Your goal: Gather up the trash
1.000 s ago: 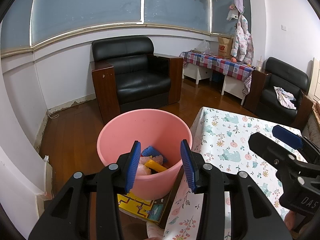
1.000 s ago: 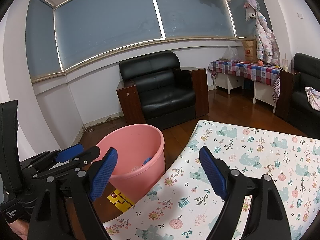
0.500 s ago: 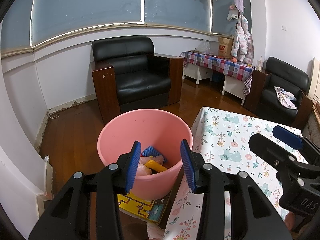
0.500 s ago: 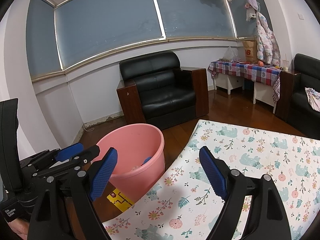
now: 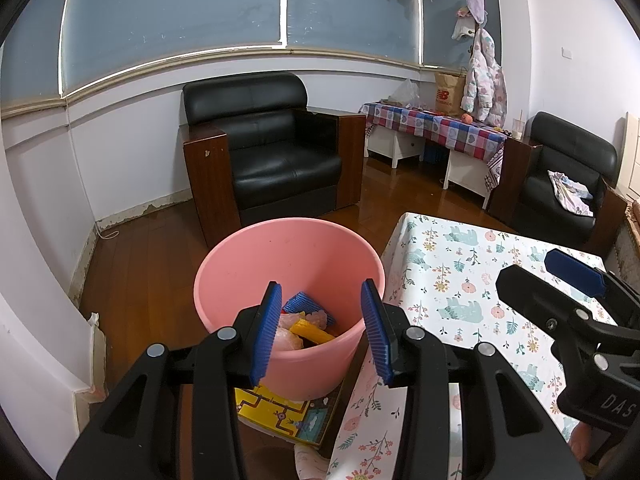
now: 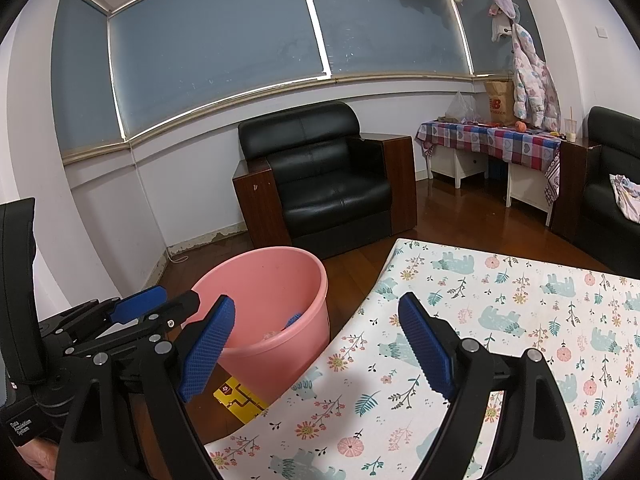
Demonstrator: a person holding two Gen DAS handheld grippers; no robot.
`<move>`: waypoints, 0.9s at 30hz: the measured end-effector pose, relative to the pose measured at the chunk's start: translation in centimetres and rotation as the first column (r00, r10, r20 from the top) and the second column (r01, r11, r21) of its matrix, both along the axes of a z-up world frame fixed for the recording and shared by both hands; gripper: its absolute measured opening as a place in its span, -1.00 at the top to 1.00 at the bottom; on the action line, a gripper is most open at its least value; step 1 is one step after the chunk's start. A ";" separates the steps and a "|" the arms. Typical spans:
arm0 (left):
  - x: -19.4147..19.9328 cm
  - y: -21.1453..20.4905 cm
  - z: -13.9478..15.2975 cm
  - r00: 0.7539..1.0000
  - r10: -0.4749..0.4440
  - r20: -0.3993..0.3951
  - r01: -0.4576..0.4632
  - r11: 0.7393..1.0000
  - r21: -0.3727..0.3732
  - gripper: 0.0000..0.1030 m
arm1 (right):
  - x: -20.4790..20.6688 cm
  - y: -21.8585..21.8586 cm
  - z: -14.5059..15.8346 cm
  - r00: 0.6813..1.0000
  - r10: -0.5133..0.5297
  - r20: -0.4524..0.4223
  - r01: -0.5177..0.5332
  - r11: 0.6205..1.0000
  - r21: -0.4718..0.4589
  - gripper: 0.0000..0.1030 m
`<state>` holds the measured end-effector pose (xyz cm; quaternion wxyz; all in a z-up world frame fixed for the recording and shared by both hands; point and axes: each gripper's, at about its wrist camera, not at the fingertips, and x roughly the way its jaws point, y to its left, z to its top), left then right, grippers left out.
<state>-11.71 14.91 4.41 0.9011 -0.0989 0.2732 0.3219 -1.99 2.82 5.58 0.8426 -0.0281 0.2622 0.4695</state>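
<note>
A pink bucket (image 5: 288, 268) stands on the wooden floor beside the table, also in the right wrist view (image 6: 276, 300). Inside it lie trash pieces (image 5: 308, 322): blue, yellow and pale pink wrappers. My left gripper (image 5: 320, 334) hovers open just above the bucket's near rim, nothing between its blue pads. My right gripper (image 6: 316, 344) is open and empty over the table's left edge, right of the bucket. Each gripper shows in the other's view: the right one (image 5: 568, 280), the left one (image 6: 140, 308).
The table wears a floral cloth (image 6: 500, 320). A yellow printed board (image 5: 276, 412) lies on the floor under the bucket. A black armchair (image 5: 276, 152) stands behind it, a checked side table (image 5: 436, 128) and a second armchair (image 5: 564, 184) to the right.
</note>
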 end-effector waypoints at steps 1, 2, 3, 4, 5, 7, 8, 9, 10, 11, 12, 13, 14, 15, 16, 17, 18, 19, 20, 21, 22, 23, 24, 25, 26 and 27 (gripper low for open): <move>0.0 -0.1 0.0 1.000 0.000 0.000 0.000 1.000 0.000 0.19 | 0.0 0.0 0.0 1.000 0.000 0.000 0.000 1.000 0.000 -0.60; 0.0 -0.1 0.0 1.000 0.000 0.000 0.000 1.000 0.000 0.19 | 0.0 0.0 0.0 1.000 0.000 -0.001 0.000 1.000 0.000 -0.60; 0.0 -0.1 0.0 1.000 -0.001 -0.001 0.001 1.000 0.000 0.19 | 0.0 0.0 0.0 1.000 0.001 -0.002 -0.001 1.000 -0.001 -0.60; 0.0 -0.1 0.0 1.000 -0.001 0.000 0.001 1.000 0.000 0.19 | 0.0 0.0 0.0 1.000 0.001 -0.002 -0.001 1.000 -0.001 -0.60; 0.0 0.0 0.0 1.000 -0.001 0.000 0.001 1.000 0.000 0.19 | 0.0 0.0 0.0 1.000 0.000 0.000 0.000 1.000 0.000 -0.60; 0.0 -0.1 0.0 1.000 -0.001 0.000 0.001 1.000 0.001 0.19 | 0.0 0.0 0.0 1.000 0.000 0.001 0.000 1.000 0.000 -0.60; 0.0 -0.1 0.0 1.000 0.000 0.000 0.000 1.000 0.000 0.19 | 0.0 0.0 0.0 1.000 0.000 0.000 0.000 1.000 0.000 -0.60; 0.0 -0.1 0.0 1.000 -0.001 0.000 0.001 1.000 0.000 0.19 | 0.0 0.0 0.0 1.000 0.000 0.000 0.000 1.000 0.000 -0.60; 0.0 -0.1 0.0 1.000 0.000 0.000 0.000 1.000 0.001 0.19 | 0.0 0.0 0.0 1.000 0.000 0.000 0.000 1.000 0.000 -0.60; 0.0 -0.2 0.0 1.000 -0.001 0.000 0.001 1.000 0.002 0.19 | 0.0 0.0 0.0 1.000 0.000 0.000 0.000 1.000 0.000 -0.60; 0.0 -0.1 0.0 1.000 -0.001 0.000 0.001 1.000 0.002 0.19 | 0.0 0.0 0.0 1.000 0.000 0.001 0.000 1.000 0.001 -0.60; 0.0 -0.1 0.0 1.000 -0.001 0.001 0.001 1.000 0.001 0.19 | 0.0 0.0 0.0 1.000 -0.001 0.001 0.001 1.000 0.001 -0.60; 0.0 0.0 0.0 1.000 -0.001 0.001 0.001 1.000 0.000 0.19 | 0.0 -0.1 0.0 1.000 -0.001 0.002 0.001 1.000 0.002 -0.60; 0.0 -0.2 -0.1 1.000 0.000 0.000 0.000 1.000 0.001 0.19 | 0.1 -0.1 0.0 1.000 -0.002 0.002 0.002 1.000 0.003 -0.60; 0.0 -0.2 -0.1 1.000 0.000 0.000 0.000 1.000 0.001 0.19 | 0.1 -0.2 0.0 1.000 -0.002 0.002 0.002 1.000 0.003 -0.60; 0.0 -0.2 -0.1 1.000 -0.001 0.000 0.001 1.000 0.000 0.19 | 0.1 -0.2 0.0 1.000 -0.002 0.002 0.002 1.000 0.003 -0.60; 0.0 -0.2 -0.1 1.000 -0.001 0.000 0.001 1.000 0.000 0.19 | 0.1 -0.2 -0.1 1.000 -0.002 0.002 0.002 1.000 0.004 -0.60; 0.0 -0.2 -0.1 1.000 -0.002 0.000 0.002 1.000 0.001 0.19 | 0.1 -0.3 -0.1 1.000 -0.002 0.001 0.002 1.000 0.004 -0.60; 0.0 -0.2 -0.1 1.000 -0.002 0.000 0.002 1.000 0.001 0.19 | 0.1 -0.3 0.0 1.000 -0.002 0.002 0.002 1.000 0.003 -0.60; 0.0 -0.2 0.0 1.000 -0.003 0.001 0.003 1.000 0.002 0.19 | 0.1 -0.3 -0.1 1.000 -0.003 0.002 0.003 1.000 0.003 -0.60; 0.1 -0.2 0.0 1.000 -0.006 0.003 0.006 1.000 0.001 0.19 | 0.1 -0.3 0.0 1.000 -0.002 0.002 0.002 1.000 0.003 -0.60; 0.1 -0.1 0.0 1.000 -0.007 0.006 0.007 1.000 -0.002 0.19 | 0.1 -0.3 0.0 1.000 -0.003 0.002 0.003 1.000 0.003 -0.60; 0.2 0.0 0.0 1.000 -0.006 0.009 0.006 1.000 -0.005 0.19 | 0.1 -0.3 -0.1 1.000 -0.004 0.002 0.004 1.000 0.004 -0.60; 0.2 0.0 0.0 1.000 -0.006 0.012 0.006 1.000 -0.005 0.19 | 0.1 -0.6 -0.1 1.000 -0.005 0.001 0.005 1.000 0.005 -0.60; 0.2 0.1 0.0 1.000 -0.008 0.016 0.008 1.000 -0.006 0.19 | 0.2 -0.6 -0.1 1.000 -0.006 -0.001 0.006 1.000 0.006 -0.60; 0.2 0.1 0.1 1.000 -0.006 0.017 0.006 1.000 -0.003 0.19 | 0.3 -0.7 -0.1 1.000 -0.008 -0.001 0.008 1.000 0.006 -0.60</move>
